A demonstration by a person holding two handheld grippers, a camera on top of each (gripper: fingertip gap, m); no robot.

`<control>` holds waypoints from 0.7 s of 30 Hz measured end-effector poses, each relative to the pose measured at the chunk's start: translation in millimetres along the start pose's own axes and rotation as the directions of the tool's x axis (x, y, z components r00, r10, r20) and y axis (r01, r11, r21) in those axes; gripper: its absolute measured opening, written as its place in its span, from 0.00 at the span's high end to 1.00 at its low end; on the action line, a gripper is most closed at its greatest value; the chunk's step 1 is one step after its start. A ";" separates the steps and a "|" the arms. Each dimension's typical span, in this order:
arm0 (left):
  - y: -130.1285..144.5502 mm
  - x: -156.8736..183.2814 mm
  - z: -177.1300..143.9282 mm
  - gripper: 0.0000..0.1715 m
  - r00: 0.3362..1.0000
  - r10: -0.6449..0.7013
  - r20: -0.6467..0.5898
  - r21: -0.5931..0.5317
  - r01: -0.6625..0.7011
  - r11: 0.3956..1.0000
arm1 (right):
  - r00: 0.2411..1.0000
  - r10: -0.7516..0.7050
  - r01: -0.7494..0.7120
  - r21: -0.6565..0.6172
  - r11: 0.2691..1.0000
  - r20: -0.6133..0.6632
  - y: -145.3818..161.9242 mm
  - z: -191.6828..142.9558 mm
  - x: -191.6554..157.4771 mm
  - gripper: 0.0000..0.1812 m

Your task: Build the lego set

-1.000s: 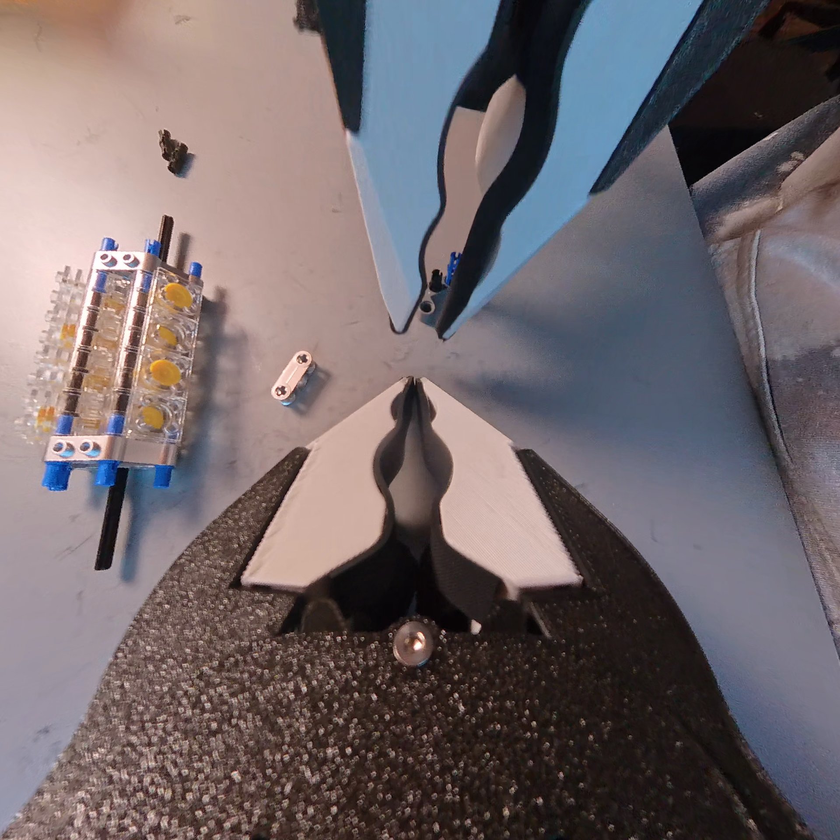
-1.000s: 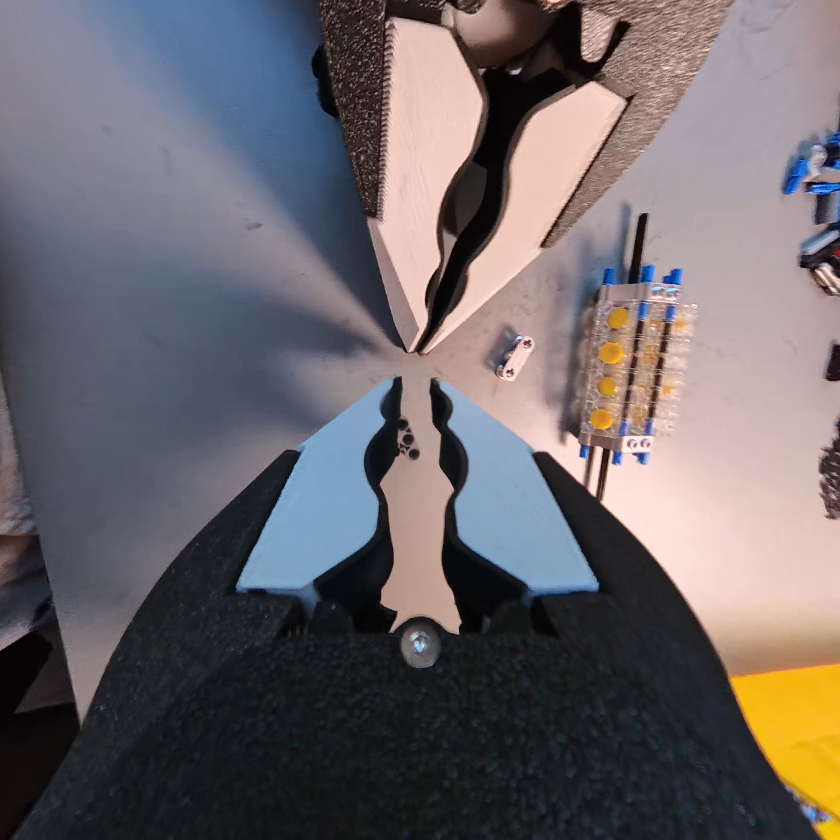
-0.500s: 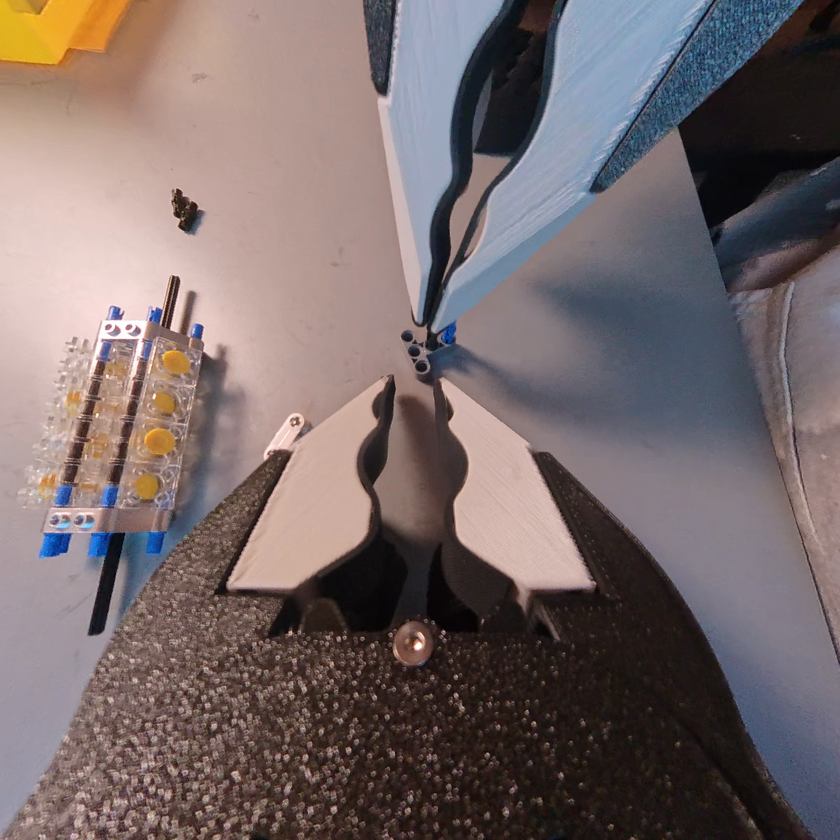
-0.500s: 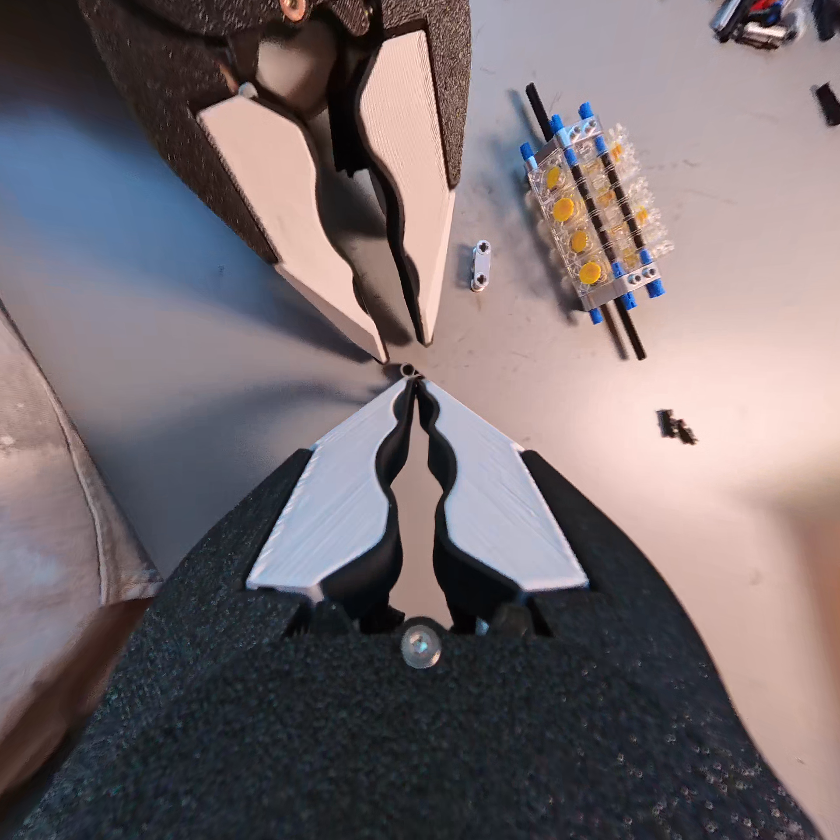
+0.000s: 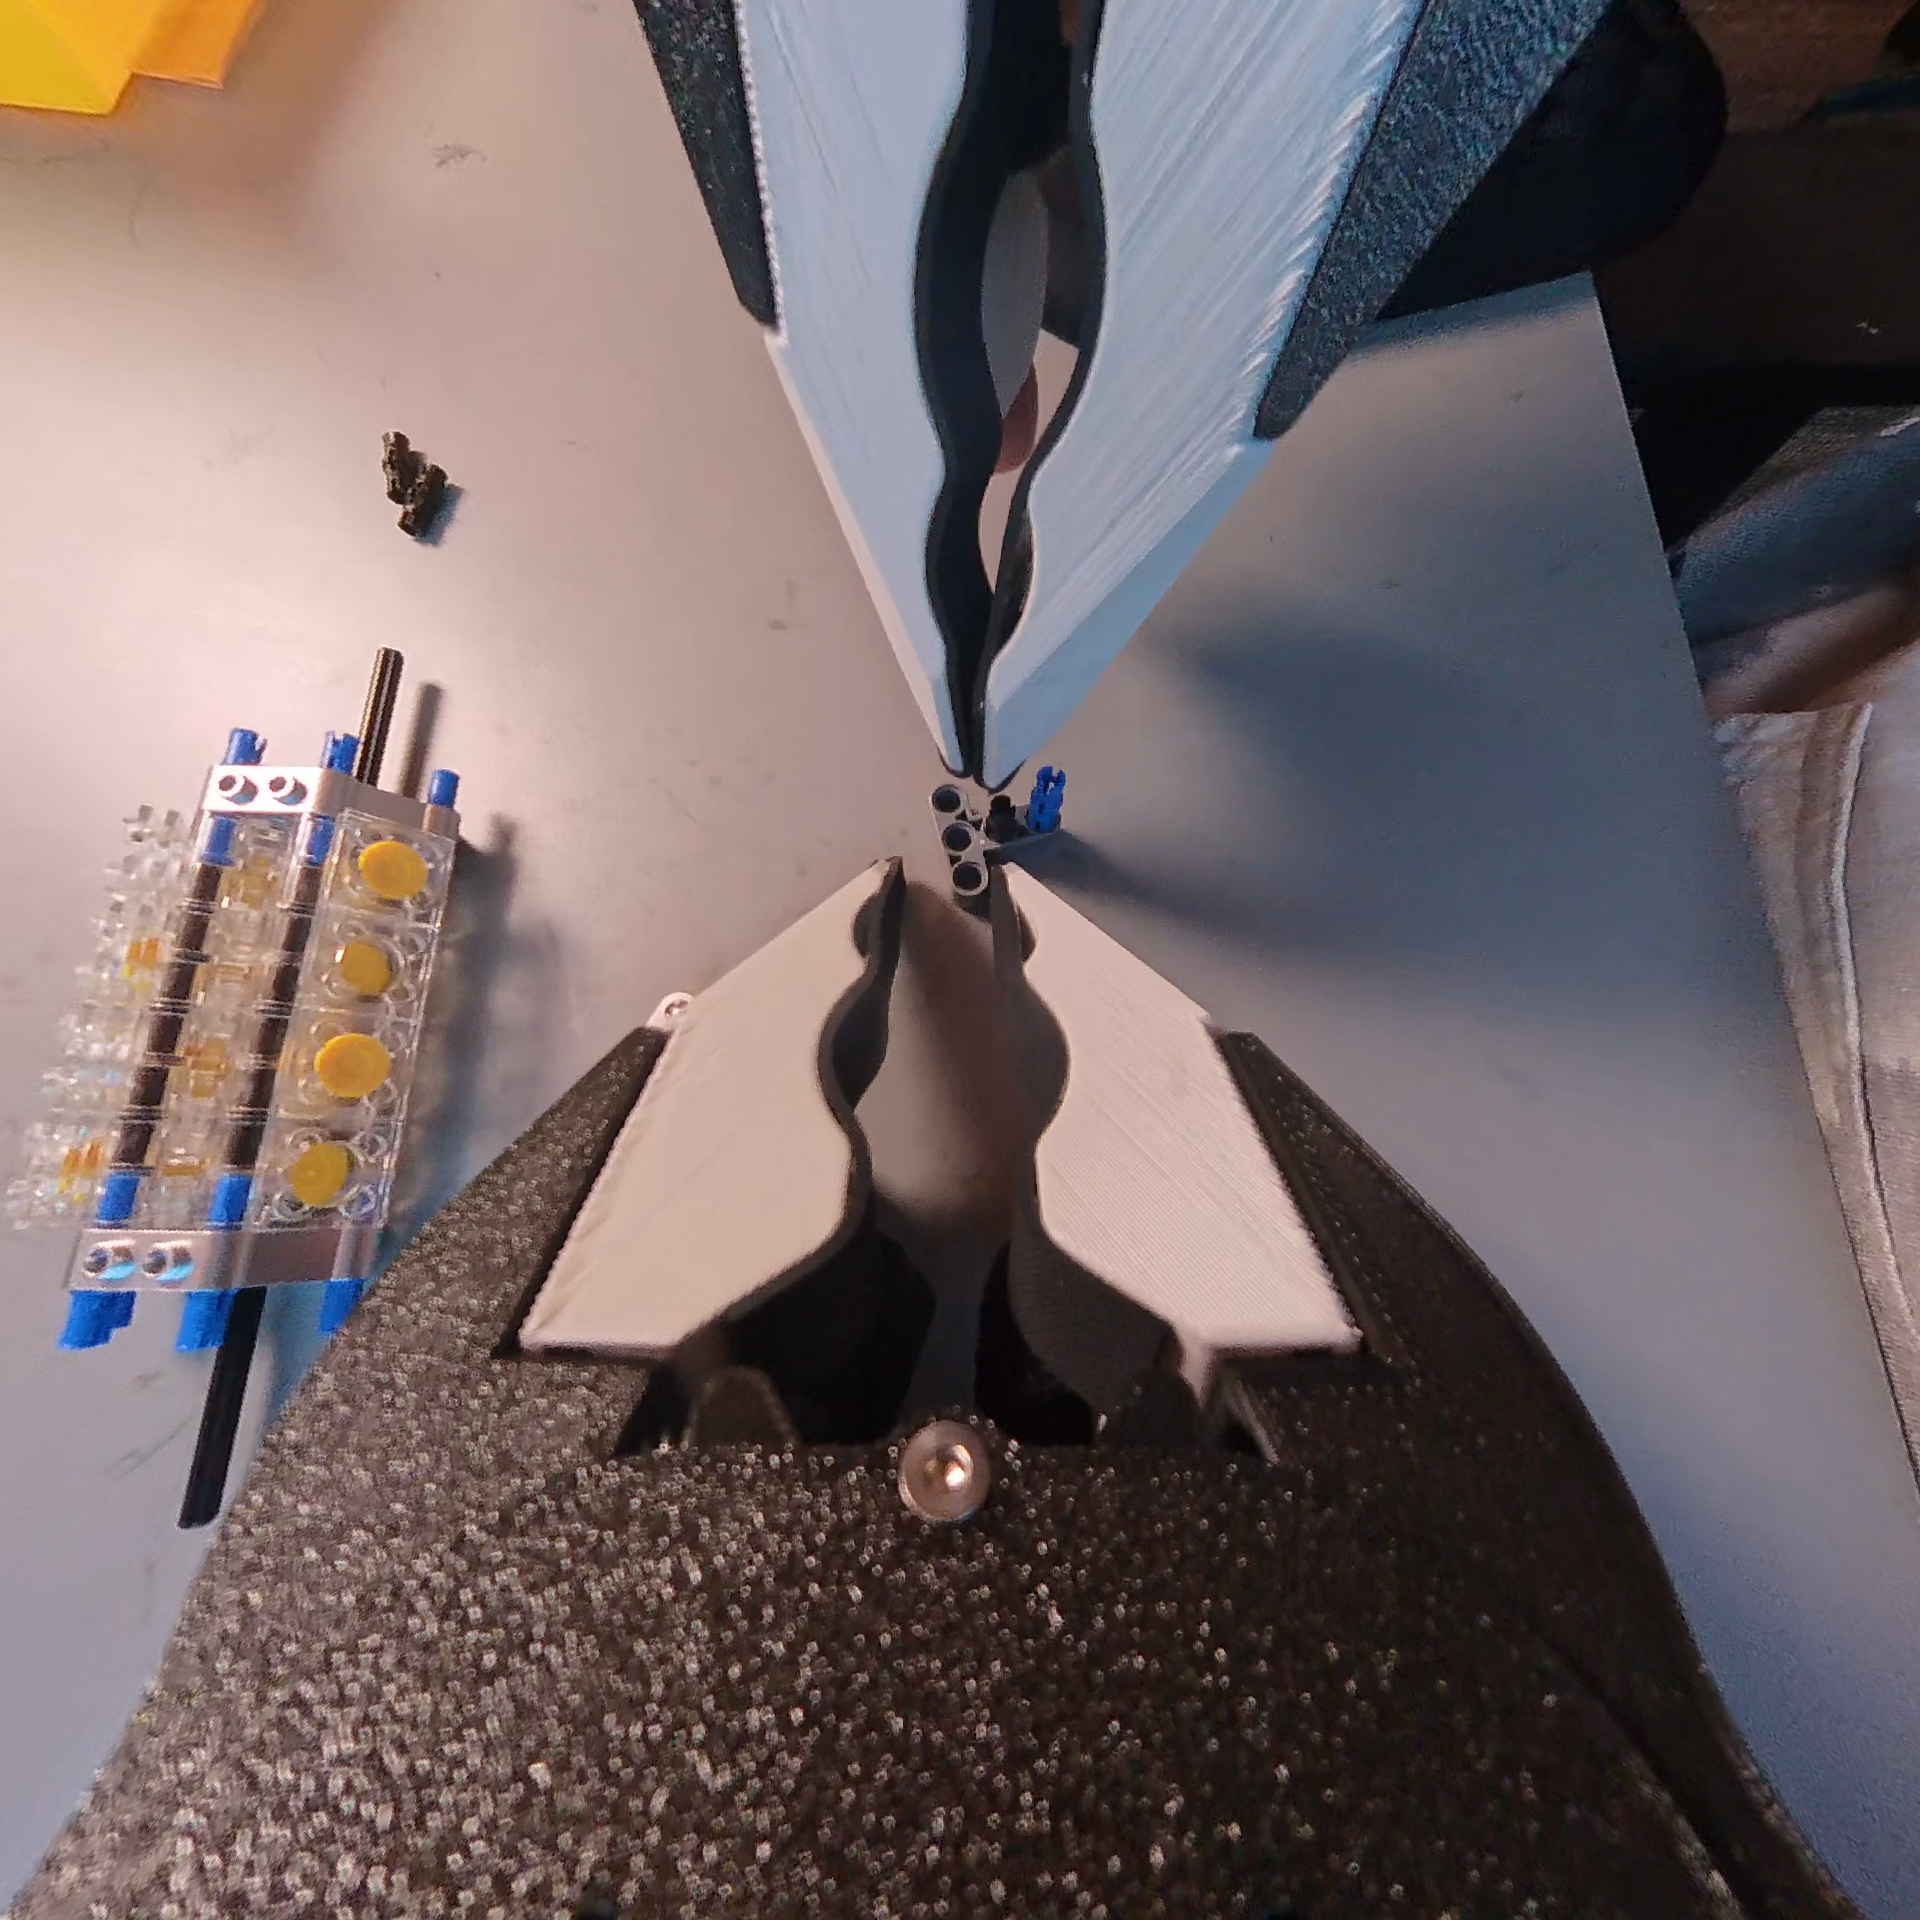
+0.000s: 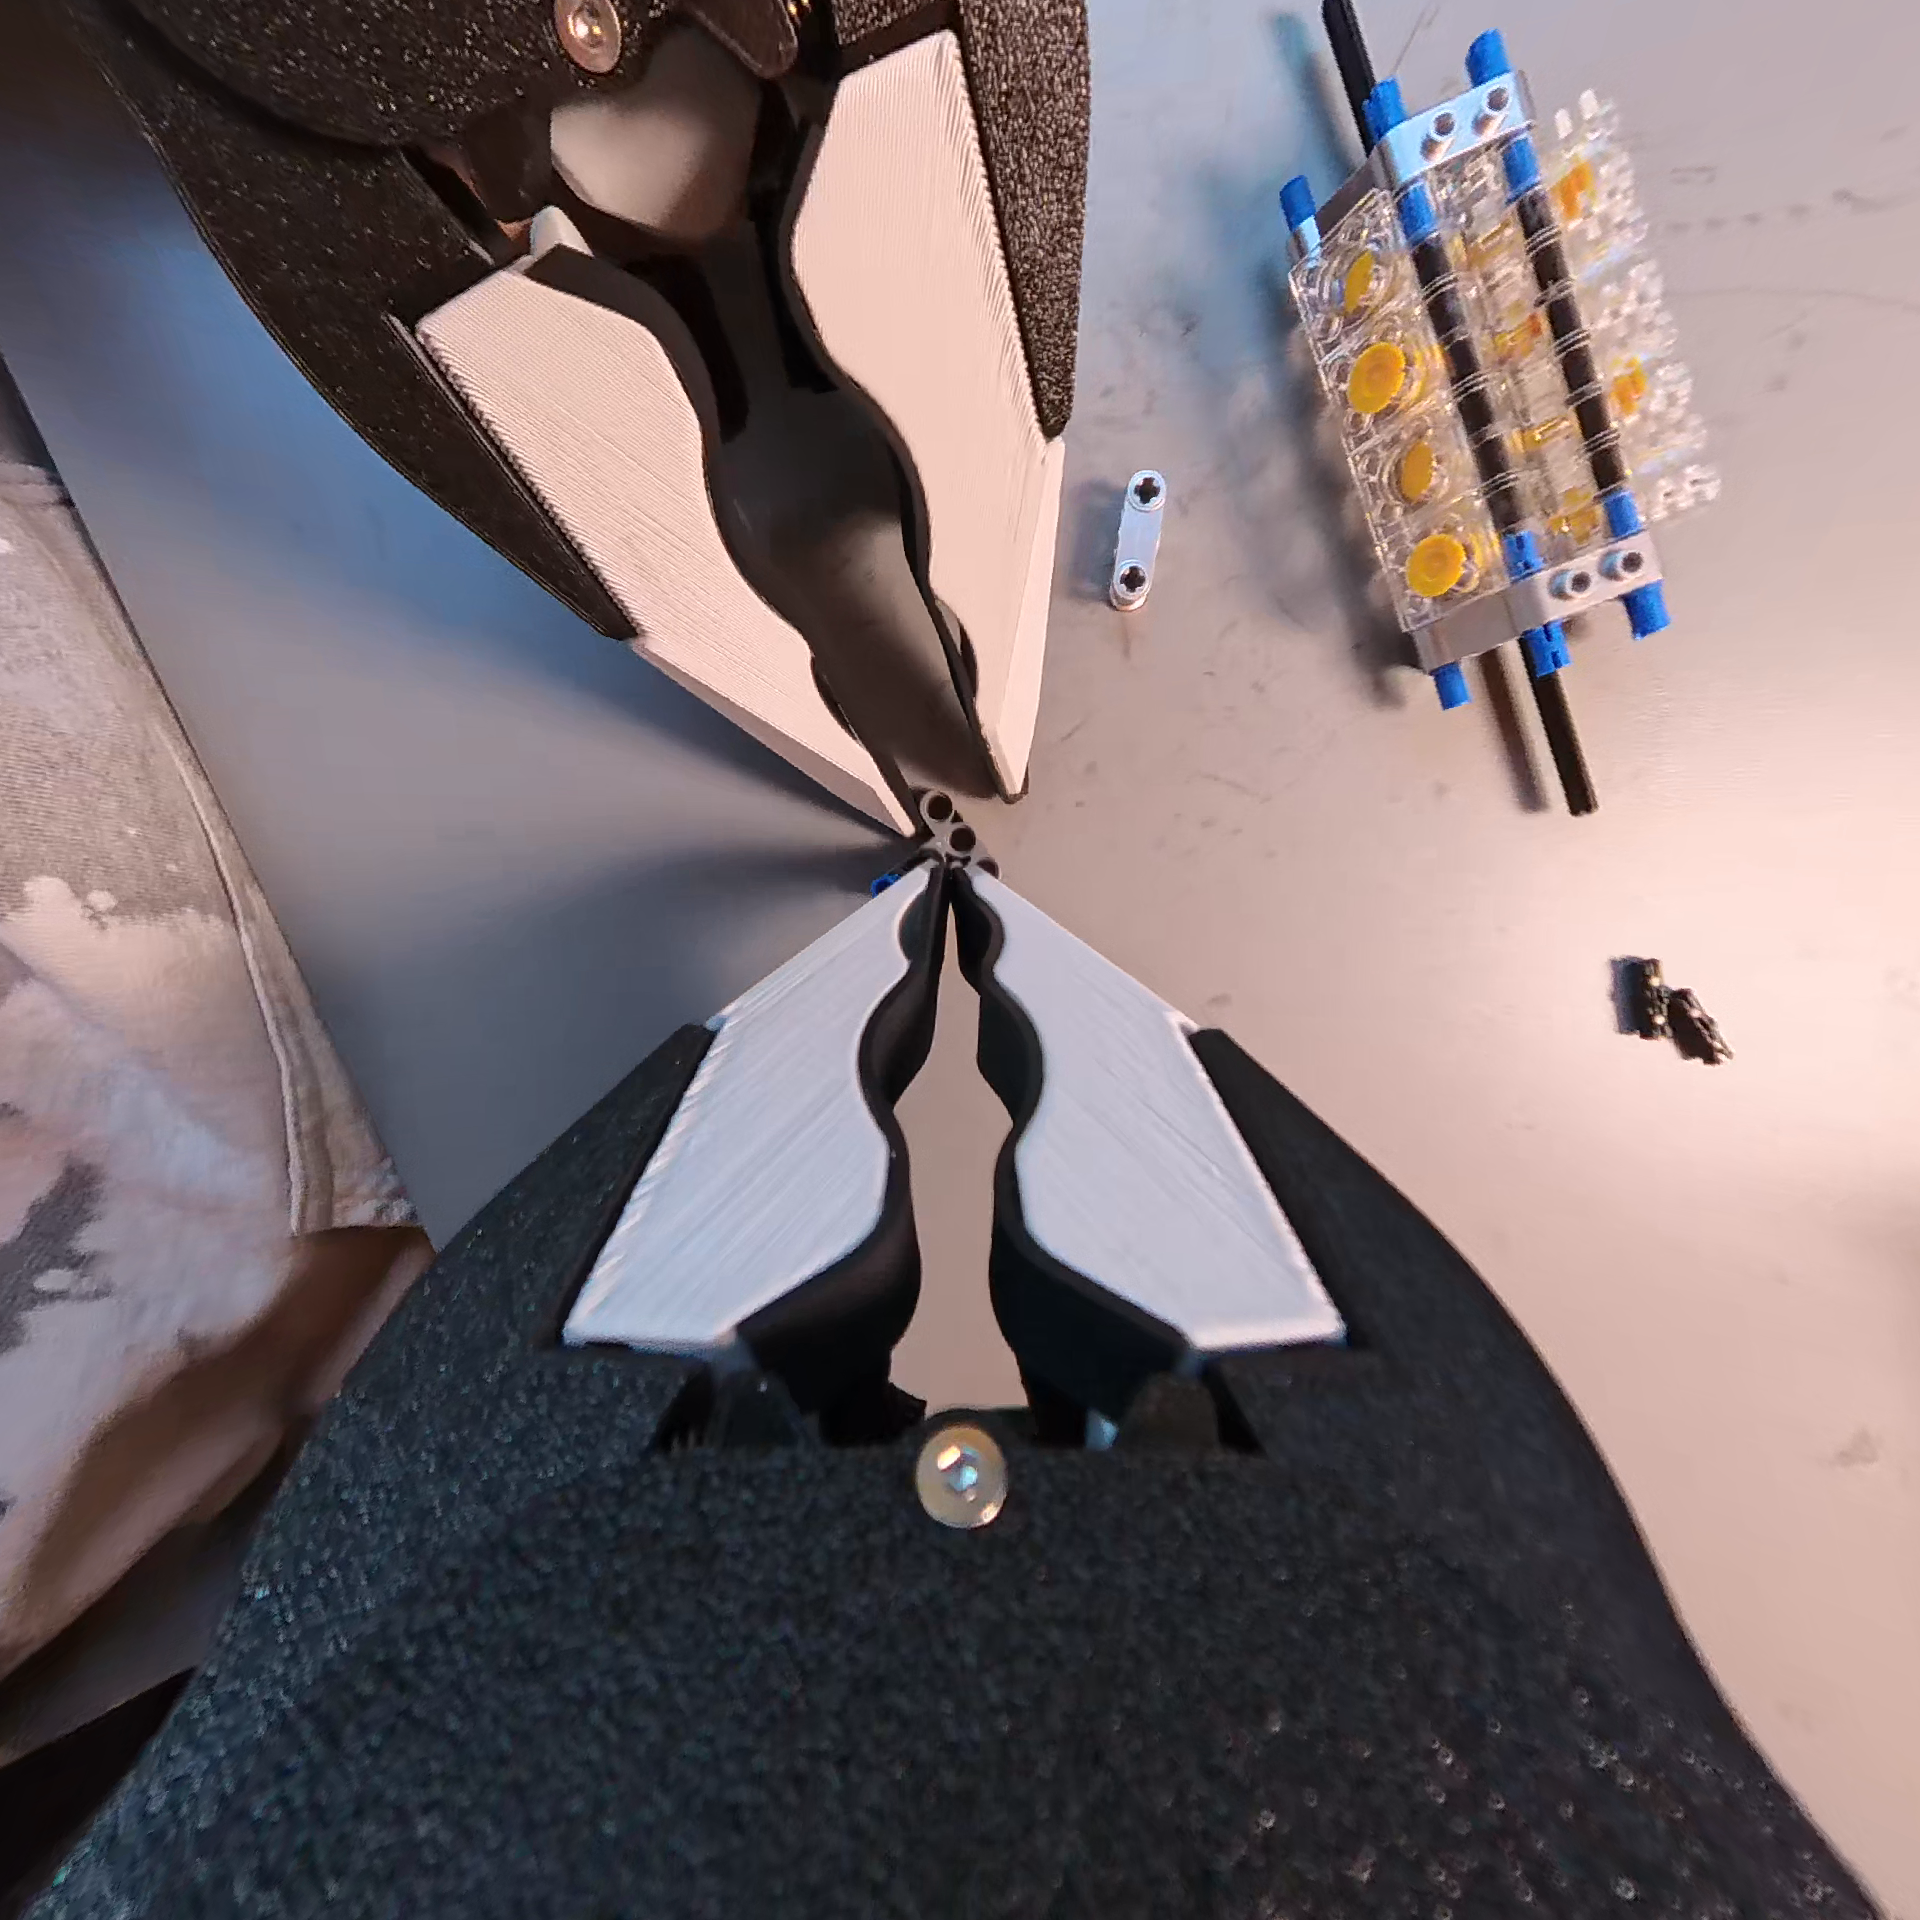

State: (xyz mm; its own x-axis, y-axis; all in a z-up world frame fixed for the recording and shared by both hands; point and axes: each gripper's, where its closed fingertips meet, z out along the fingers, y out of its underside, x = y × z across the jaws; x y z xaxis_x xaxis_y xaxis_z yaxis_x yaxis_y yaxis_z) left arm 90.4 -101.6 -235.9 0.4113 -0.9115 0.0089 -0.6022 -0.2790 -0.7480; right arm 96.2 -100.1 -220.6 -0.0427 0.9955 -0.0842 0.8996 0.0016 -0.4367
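A small grey three-hole beam [image 5: 961, 836] with a blue pin [image 5: 1044, 795] on it sits just above the grey table. My right gripper [image 5: 971, 774], with pale blue fingers, comes in from the top and is shut on the beam's far end. My left gripper [image 5: 948, 875] is open, with its grey tips on either side of the beam's near end. In the right wrist view, my right gripper [image 6: 948, 878] pinches the beam [image 6: 951, 826] and the left gripper [image 6: 961, 805] straddles it from above.
A clear block assembly [image 5: 239, 1039] with yellow discs, blue pins and black axles lies to the left; it also shows in the right wrist view [image 6: 1486, 374]. A grey two-hole link [image 6: 1138, 540] and a small black piece [image 6: 1673, 1023] lie nearby. A yellow bin [image 5: 94, 42] is far left. Cloth [image 5: 1829, 1039] lies past the table edge. My left and right fingertips are right by each other. The small black piece [image 6: 1673, 1023] is about equally far from each gripper, around 15 cm. Seen from the left wrist view [image 5: 410, 471] as well.
My right gripper has shut on the small beam and carried it to the left gripper. My left gripper has gone from shut to open and closed in around the beam.
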 end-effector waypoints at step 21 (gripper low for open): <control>-1.2 3.8 2.3 0.97 1.000 -0.018 -0.026 0.008 0.018 1.000 | 0.992 -0.127 0.128 -0.055 0.990 0.020 -1.0 5.5 -6.0 1.00</control>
State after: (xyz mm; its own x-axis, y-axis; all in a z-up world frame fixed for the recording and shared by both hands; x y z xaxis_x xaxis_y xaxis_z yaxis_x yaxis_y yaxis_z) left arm 94.2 -104.0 -236.5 0.4041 -0.9138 0.0394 -0.5891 -0.2930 -0.7531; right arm 93.2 -106.6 -224.6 -0.1655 0.9851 -0.0458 0.9094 0.1345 -0.3936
